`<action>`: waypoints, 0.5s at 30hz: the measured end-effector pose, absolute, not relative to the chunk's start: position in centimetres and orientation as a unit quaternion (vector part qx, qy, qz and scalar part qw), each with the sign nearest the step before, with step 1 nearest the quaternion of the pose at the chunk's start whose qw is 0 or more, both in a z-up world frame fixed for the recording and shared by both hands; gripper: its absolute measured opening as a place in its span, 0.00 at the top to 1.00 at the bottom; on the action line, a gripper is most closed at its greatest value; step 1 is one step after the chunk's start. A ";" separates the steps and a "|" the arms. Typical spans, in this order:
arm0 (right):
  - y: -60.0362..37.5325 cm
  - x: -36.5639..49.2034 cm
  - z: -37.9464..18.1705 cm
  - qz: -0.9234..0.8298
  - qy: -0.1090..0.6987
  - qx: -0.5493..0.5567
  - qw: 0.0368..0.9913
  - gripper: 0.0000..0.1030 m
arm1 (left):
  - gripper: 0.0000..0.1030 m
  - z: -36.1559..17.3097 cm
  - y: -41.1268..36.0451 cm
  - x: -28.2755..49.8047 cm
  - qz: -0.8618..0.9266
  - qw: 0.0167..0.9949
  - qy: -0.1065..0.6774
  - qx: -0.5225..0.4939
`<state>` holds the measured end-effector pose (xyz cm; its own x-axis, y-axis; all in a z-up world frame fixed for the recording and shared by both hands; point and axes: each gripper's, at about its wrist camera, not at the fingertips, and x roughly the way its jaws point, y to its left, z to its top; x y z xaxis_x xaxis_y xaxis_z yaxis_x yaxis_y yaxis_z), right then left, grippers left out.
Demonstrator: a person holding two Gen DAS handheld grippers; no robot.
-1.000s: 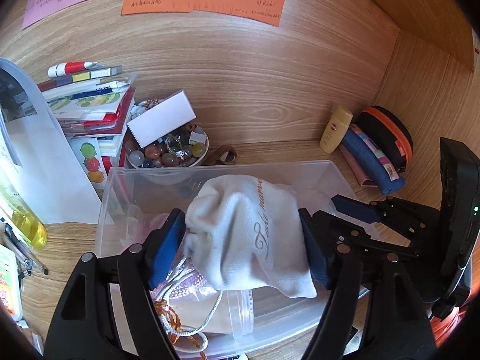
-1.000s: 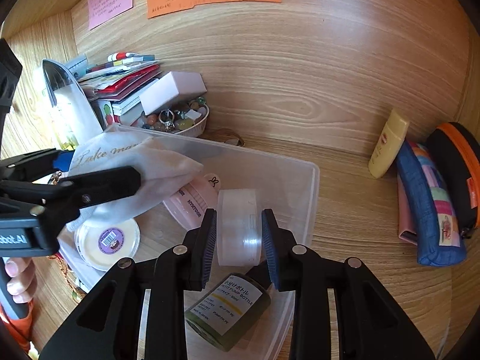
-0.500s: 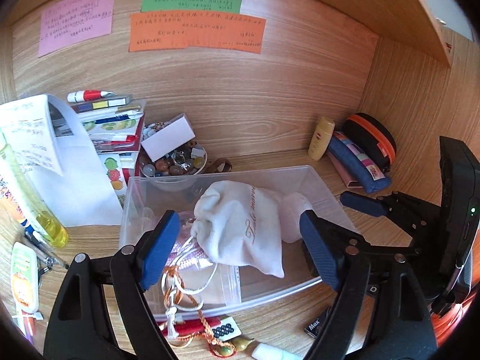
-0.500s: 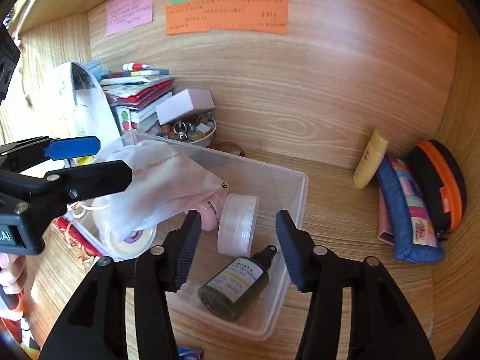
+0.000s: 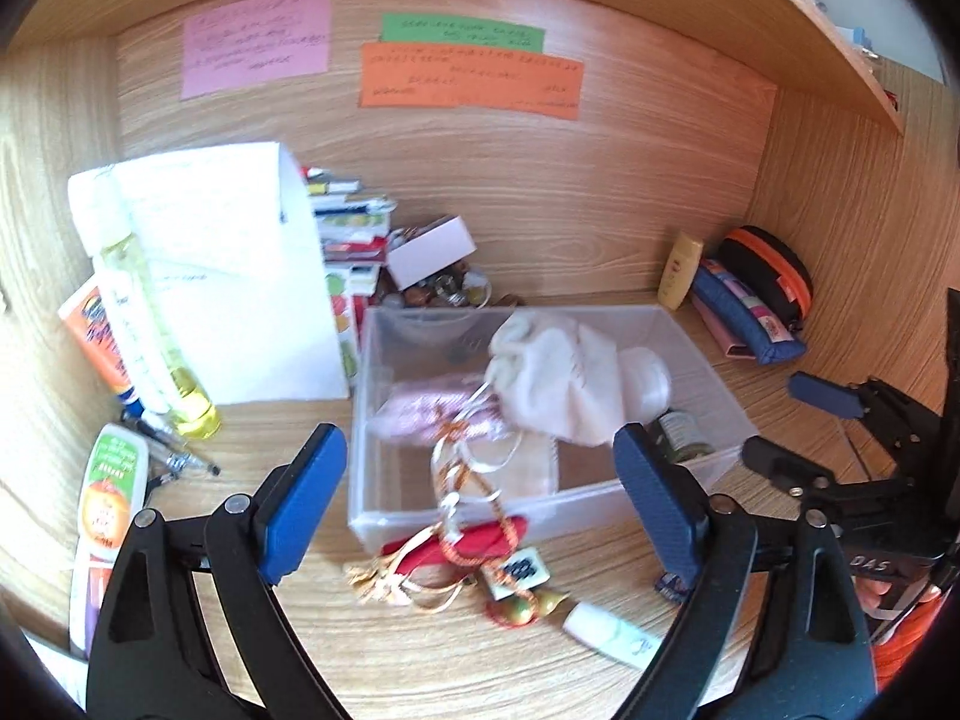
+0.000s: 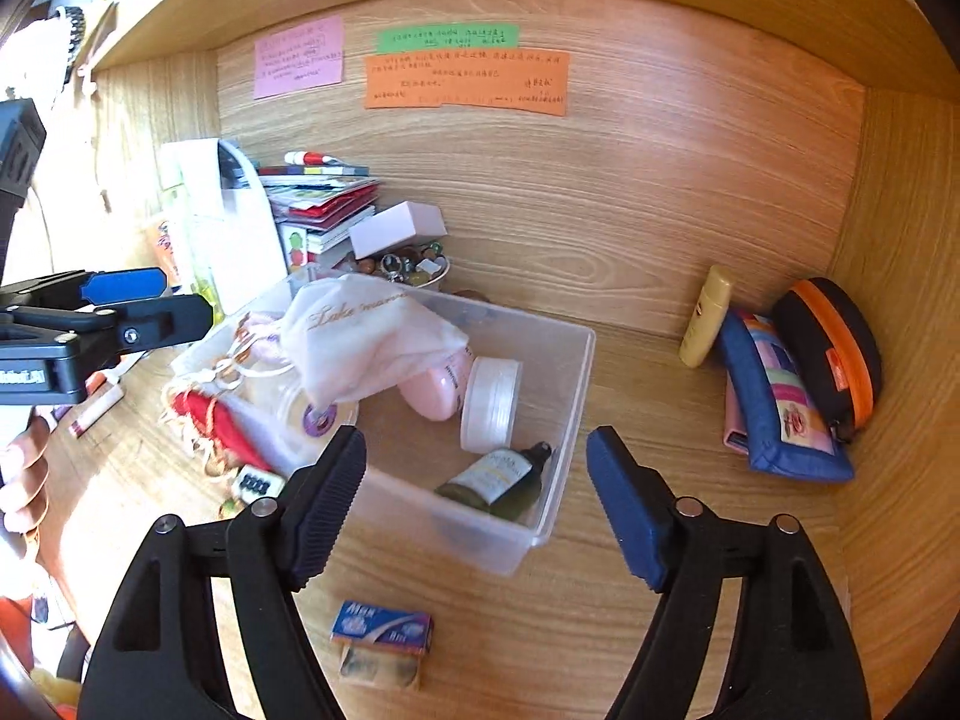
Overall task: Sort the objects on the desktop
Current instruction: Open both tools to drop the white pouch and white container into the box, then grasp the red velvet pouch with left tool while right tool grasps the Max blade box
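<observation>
A clear plastic bin [image 5: 711,360] [image 6: 579,372] stands on the wooden desk. Inside lie a white cloth pouch [image 5: 564,384] [image 6: 366,336], a white round jar [image 6: 489,405], a pink case [image 6: 435,387] and a dark green spray bottle [image 6: 498,477]. My left gripper [image 5: 477,462] hangs in front of the bin, its jaws opening, with nothing pressed between the blue pads. My right gripper [image 6: 477,456] is also back from the bin, jaws opening and empty. The left gripper [image 6: 138,300] shows at the left edge of the right wrist view.
A red tasselled charm [image 5: 480,546], a white tube [image 5: 606,636] and a small blue box [image 6: 381,627] lie before the bin. Books [image 6: 324,198], a bead bowl [image 6: 408,267] and a white paper bag [image 5: 240,276] crowd the back left. A yellow tube [image 6: 708,315] and pouches [image 6: 774,390] sit right.
Both grippers opened and drew back and up from the bin. The left let go of the white pouch, the right let go of the white jar; both now rest in the bin.
</observation>
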<state>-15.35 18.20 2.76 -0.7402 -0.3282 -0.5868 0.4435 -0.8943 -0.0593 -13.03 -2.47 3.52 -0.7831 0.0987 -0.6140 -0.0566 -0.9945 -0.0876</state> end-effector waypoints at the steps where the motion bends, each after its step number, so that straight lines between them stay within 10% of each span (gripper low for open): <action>1: 18.2 -15.1 2.6 -0.927 0.098 0.295 0.208 0.28 | 0.12 3.1 -2.9 -12.9 0.942 0.037 -0.035 -0.331; 15: 18.5 -12.8 -2.9 -0.895 0.105 0.370 0.226 0.28 | 0.11 -3.5 -4.5 -12.5 0.908 0.006 -0.045 -0.416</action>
<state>-12.82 18.50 -2.88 -0.6247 -0.3269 -0.7091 0.4820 -0.8759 -0.0208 -12.53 -4.49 -3.45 -0.6536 0.0486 -0.7553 0.0262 -0.9959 -0.0867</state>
